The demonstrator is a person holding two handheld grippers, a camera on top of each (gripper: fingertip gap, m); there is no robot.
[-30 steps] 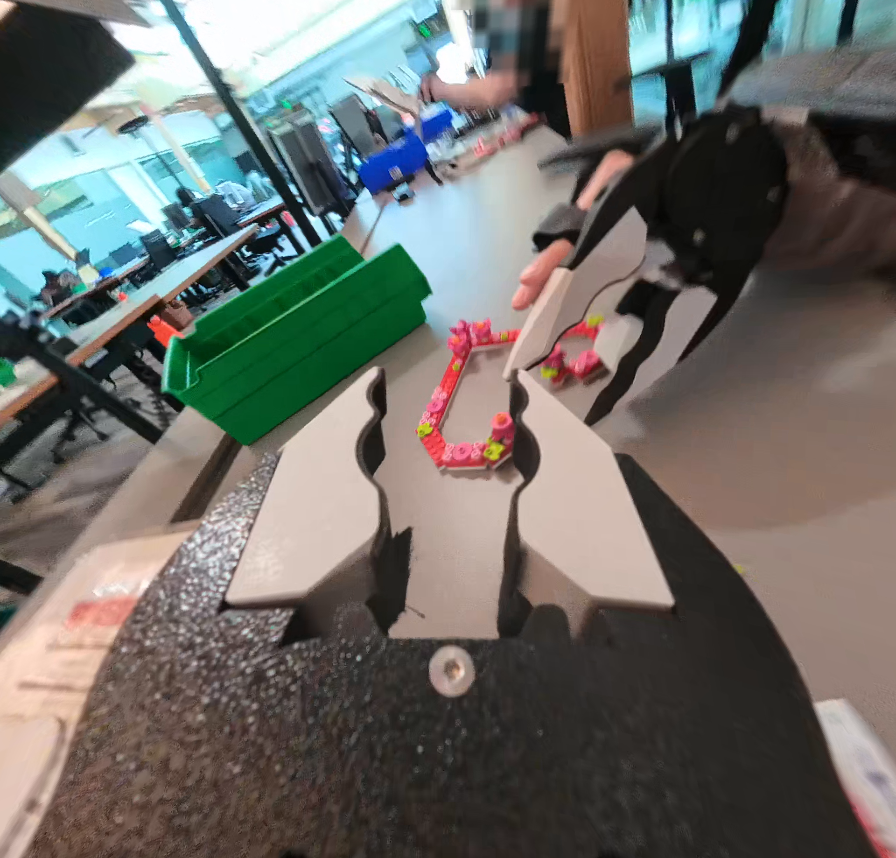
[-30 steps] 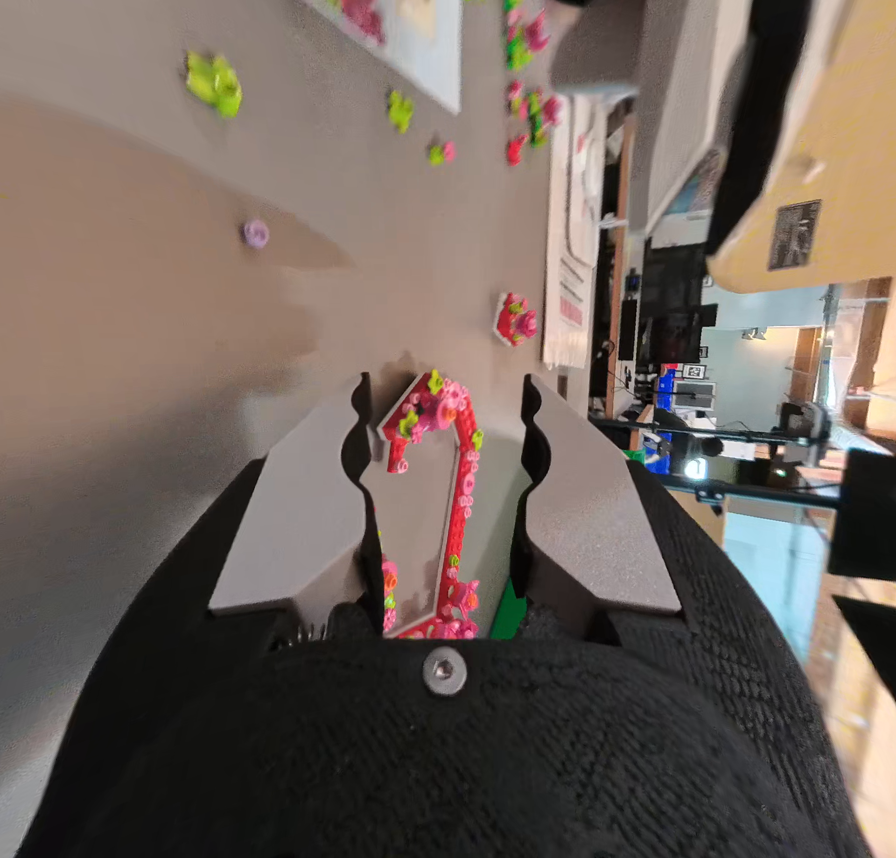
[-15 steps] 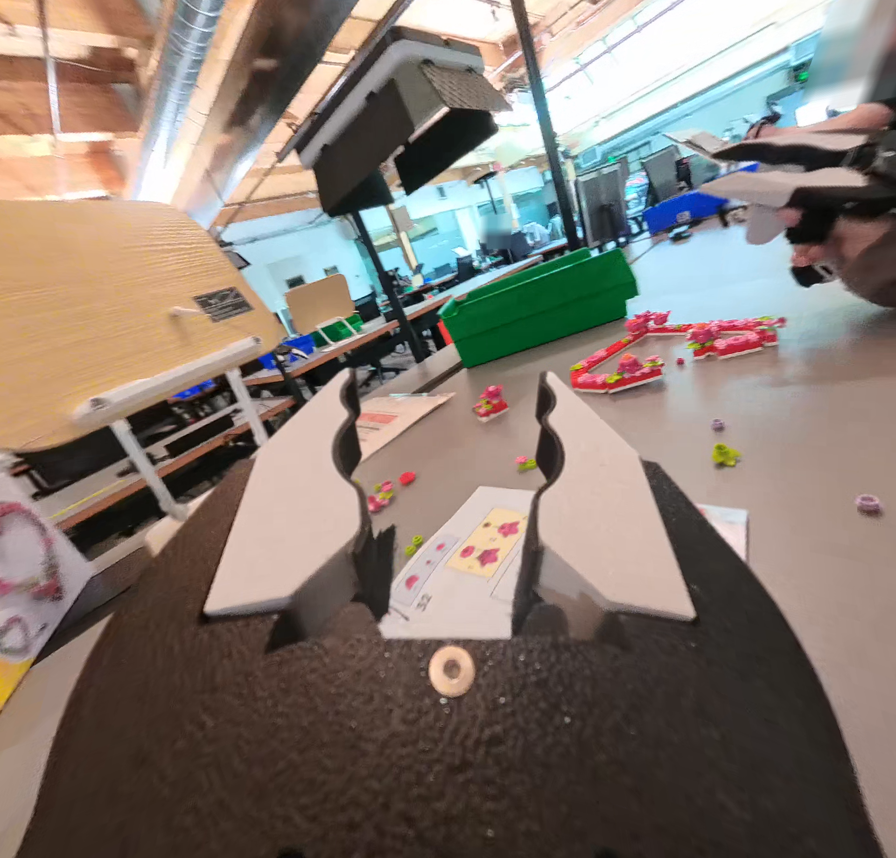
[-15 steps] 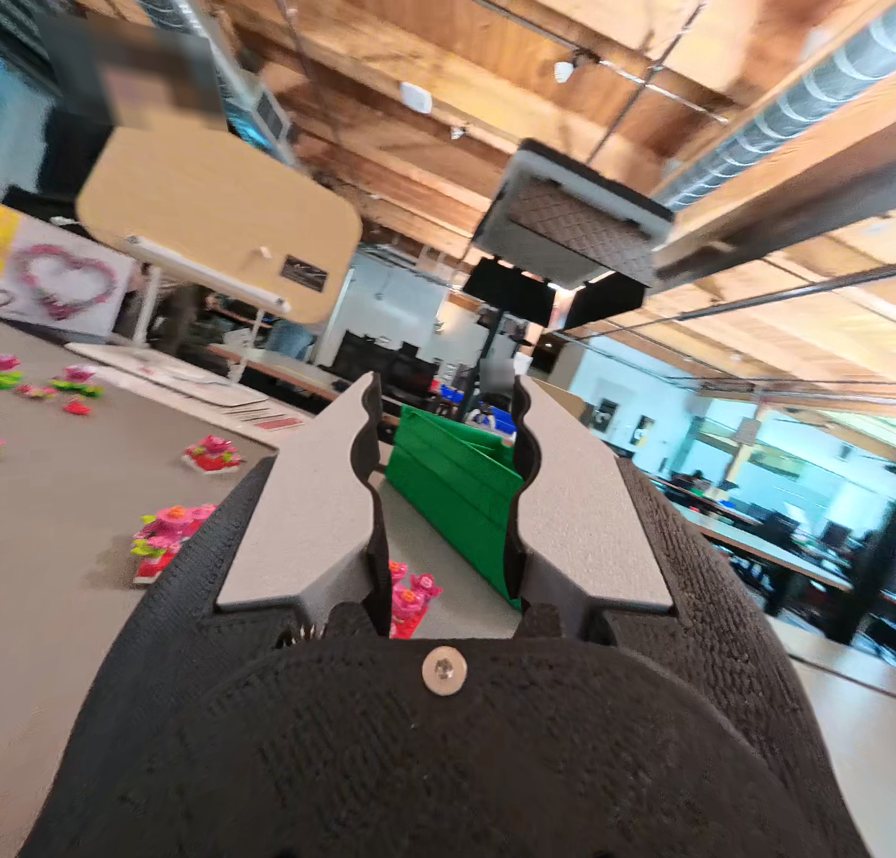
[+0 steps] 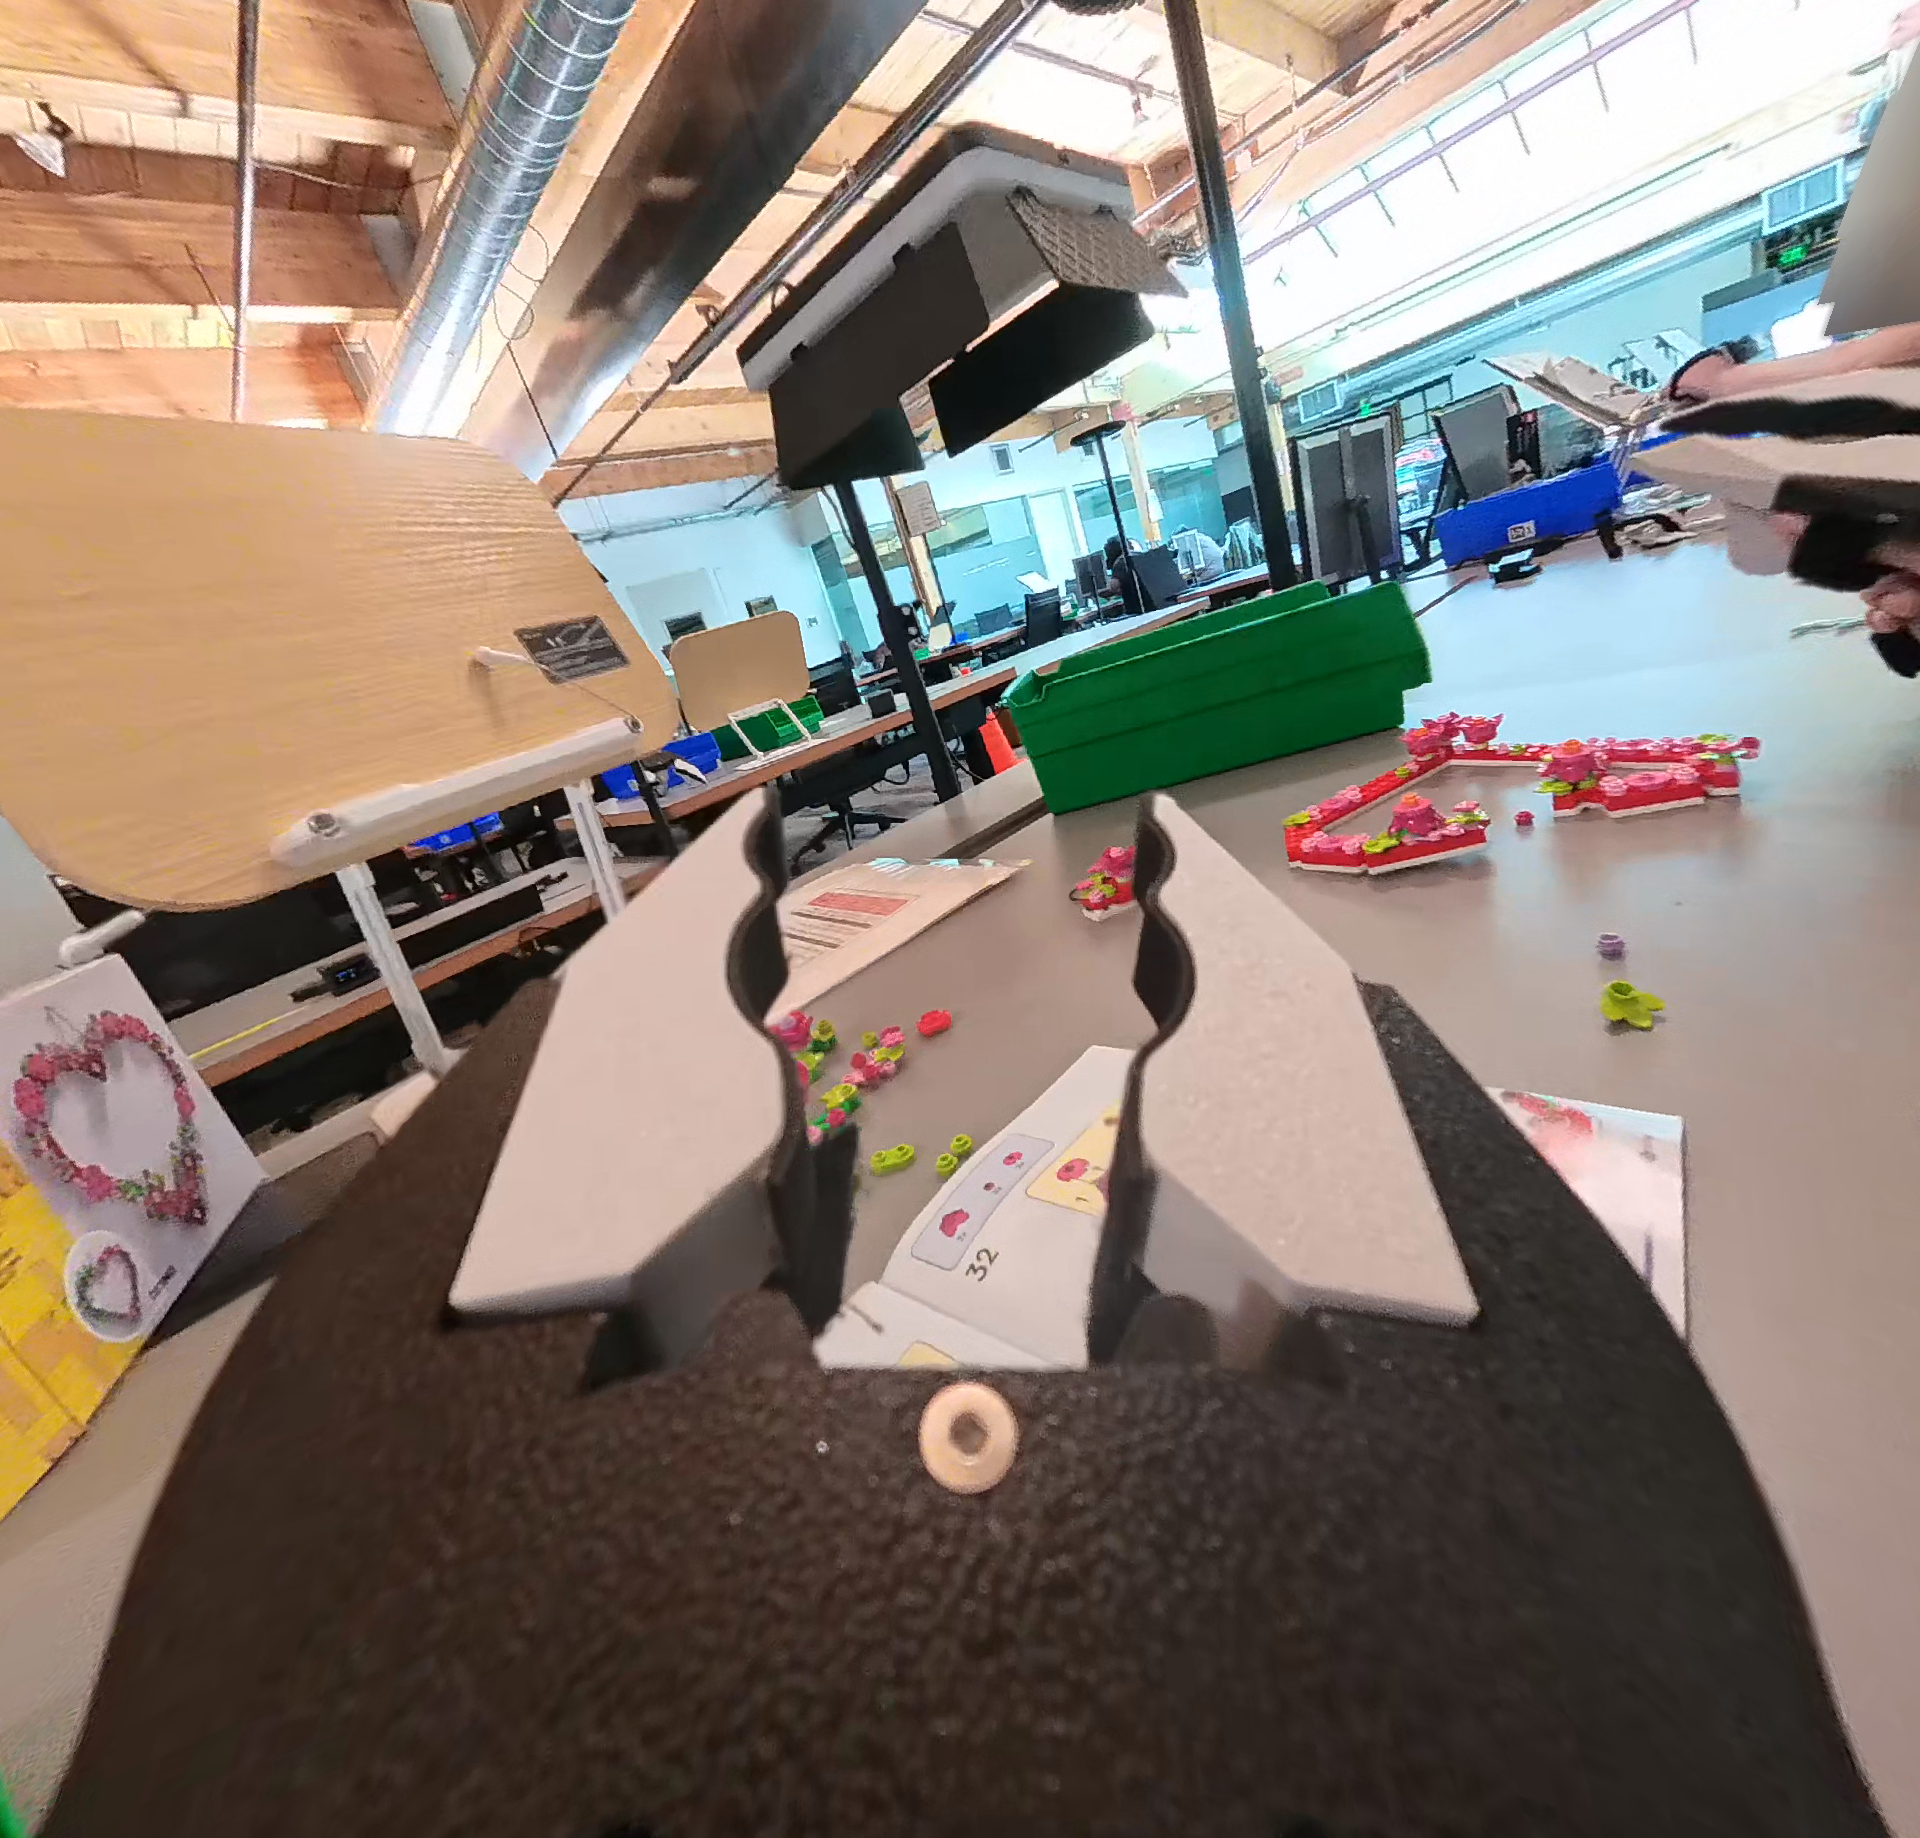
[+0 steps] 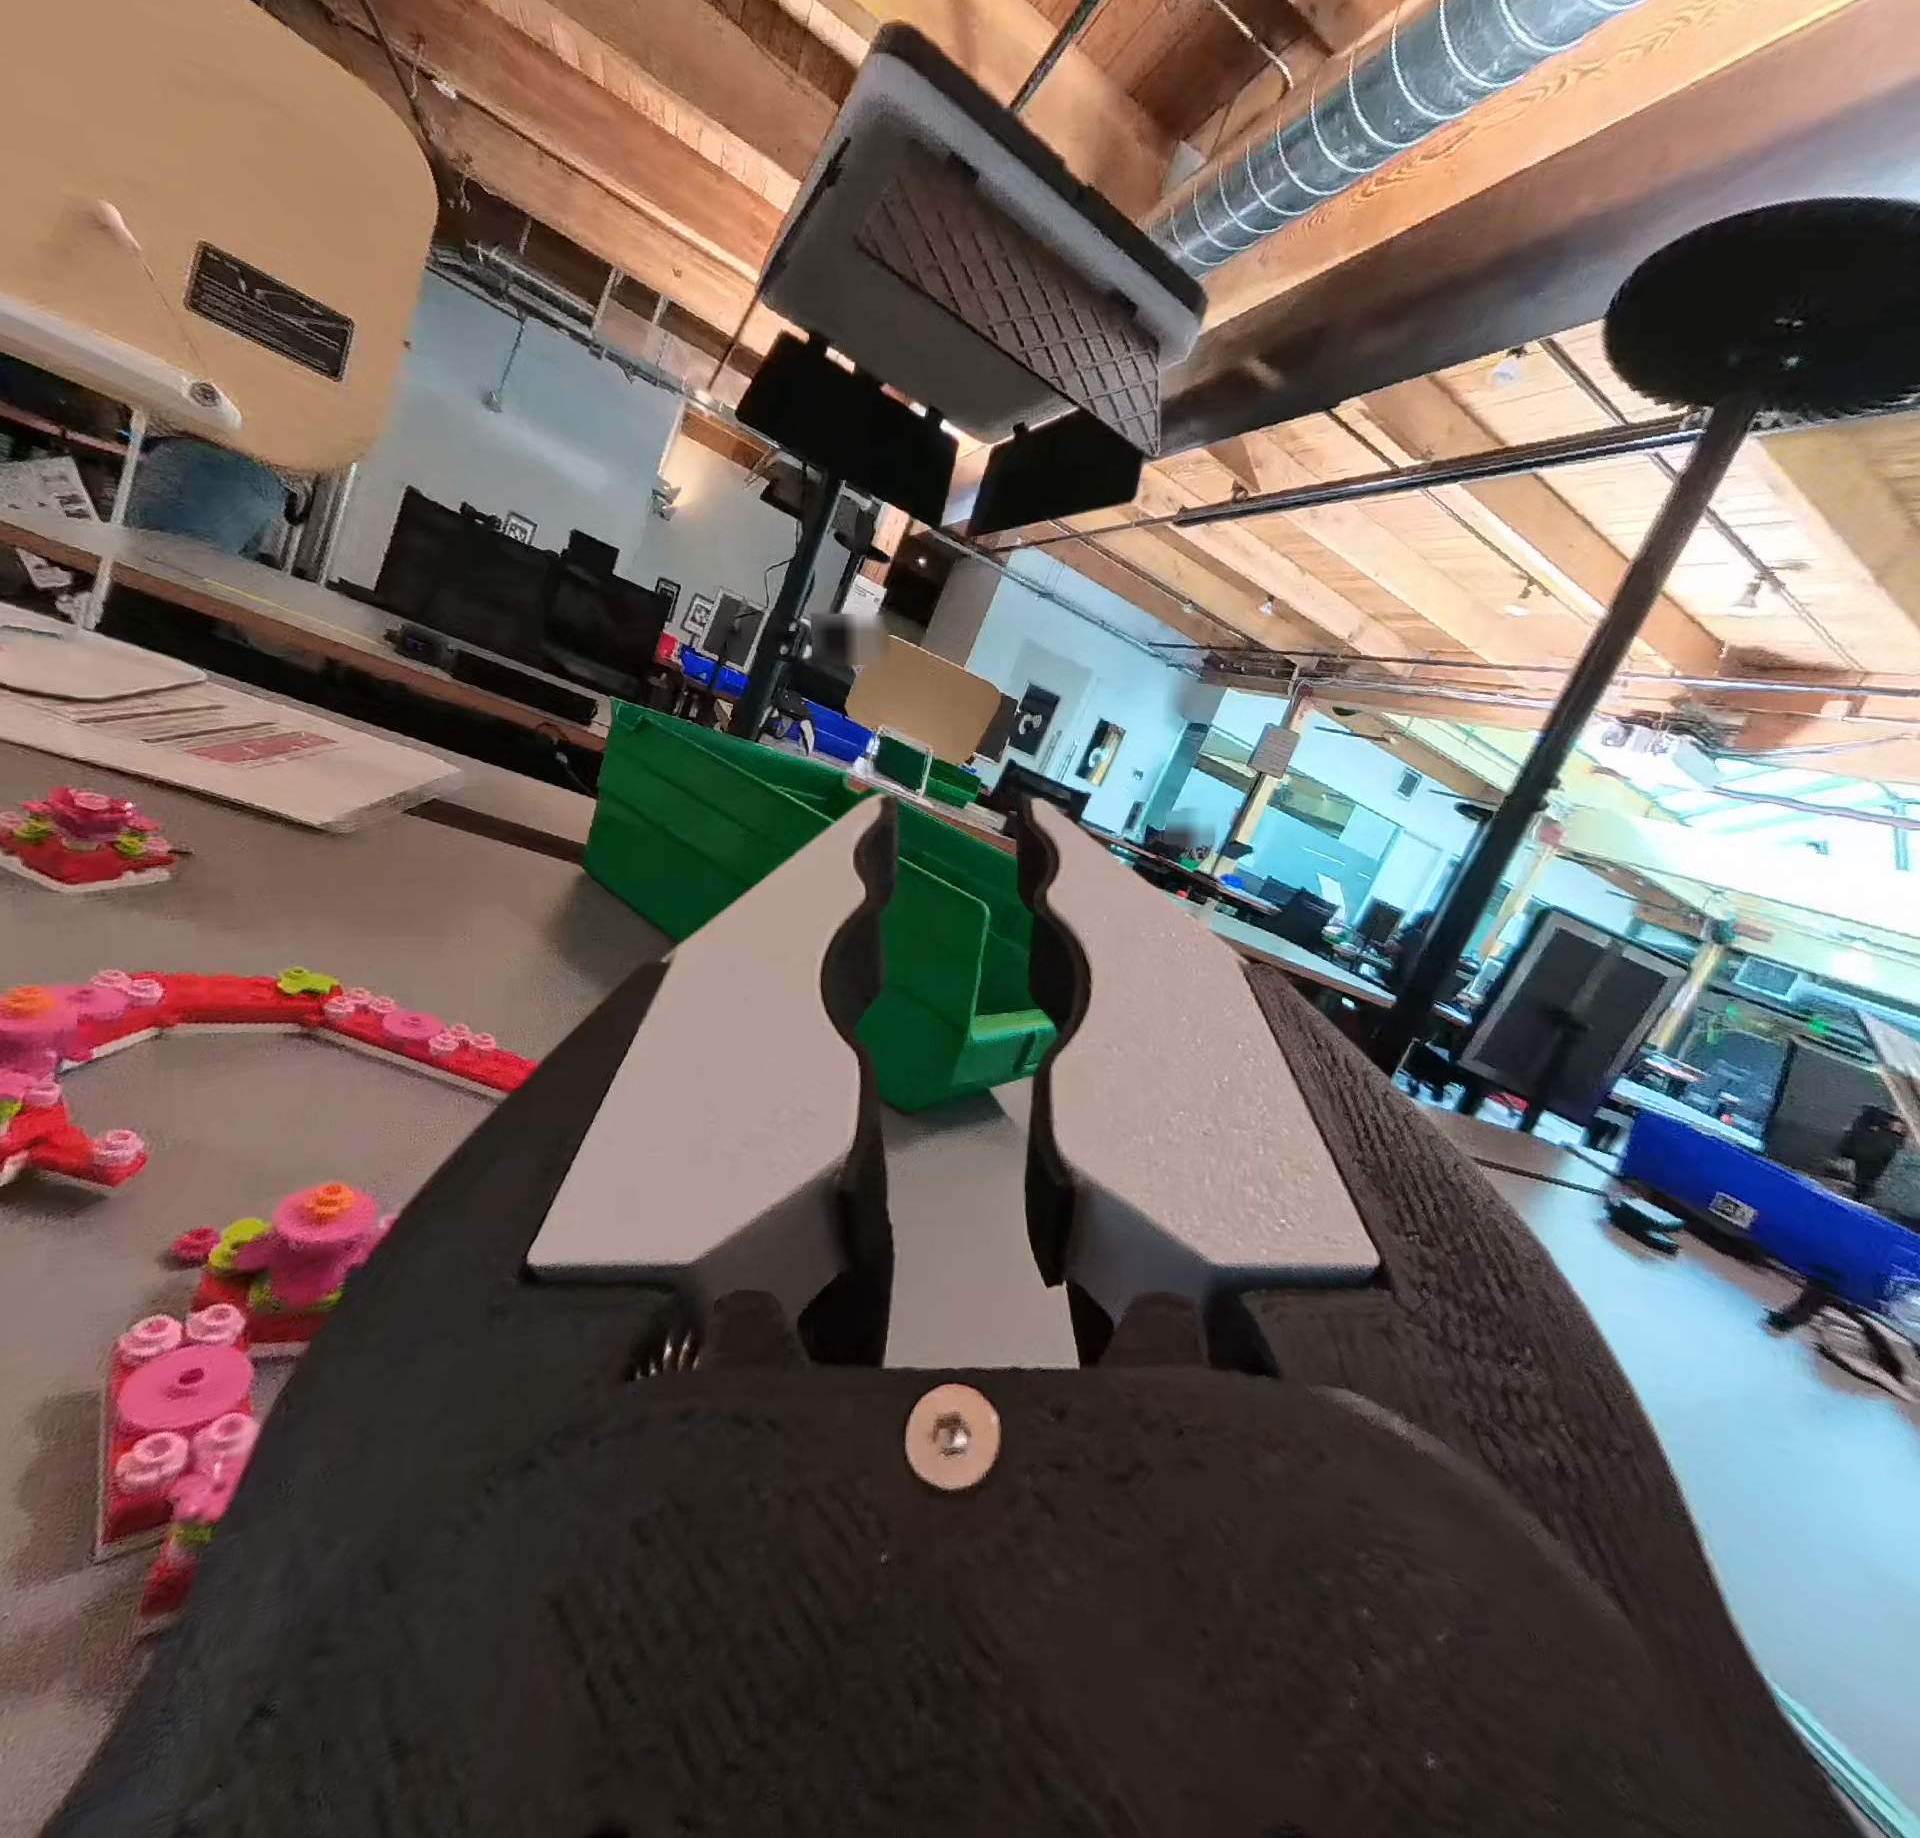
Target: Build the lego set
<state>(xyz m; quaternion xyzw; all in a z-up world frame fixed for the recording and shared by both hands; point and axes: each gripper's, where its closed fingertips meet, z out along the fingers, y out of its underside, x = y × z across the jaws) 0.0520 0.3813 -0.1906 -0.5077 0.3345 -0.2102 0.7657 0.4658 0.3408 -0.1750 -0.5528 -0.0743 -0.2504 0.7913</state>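
The red heart-shaped lego frame point(image 5: 1382, 838) with pink flowers lies on the grey table point(image 5: 1766, 1113), and a second red section point(image 5: 1642, 780) lies just behind it. My left gripper point(image 5: 961, 817) is open and empty, low over the instruction booklet point(image 5: 997, 1227), well short of the frame. My right gripper point(image 6: 956, 817) is empty, its jaws only narrowly apart. It points level at the green bin point(image 6: 748, 853), with the frame point(image 6: 260, 999) and flower pieces point(image 6: 291, 1258) to its left. The right gripper also shows at the left wrist view's right edge point(image 5: 1808, 469).
Loose pink and lime pieces point(image 5: 857, 1066) lie beyond the booklet, beside a small flower assembly point(image 5: 1107, 879), a lime leaf point(image 5: 1631, 1004) and a purple stud point(image 5: 1610, 947). The green bin point(image 5: 1216, 708) stands at the far edge. The set's box point(image 5: 94, 1113) stands left. About 40 centimetres separates my left fingertips from my right. The lime leaf point(image 5: 1631, 1004) is about 20 centimetres from my left fingertips and 30 centimetres from my right.
Both grippers pulled back from the red frame and tilted up to look level across the table. The right jaws have narrowed. The left gripper now sits over the booklet.
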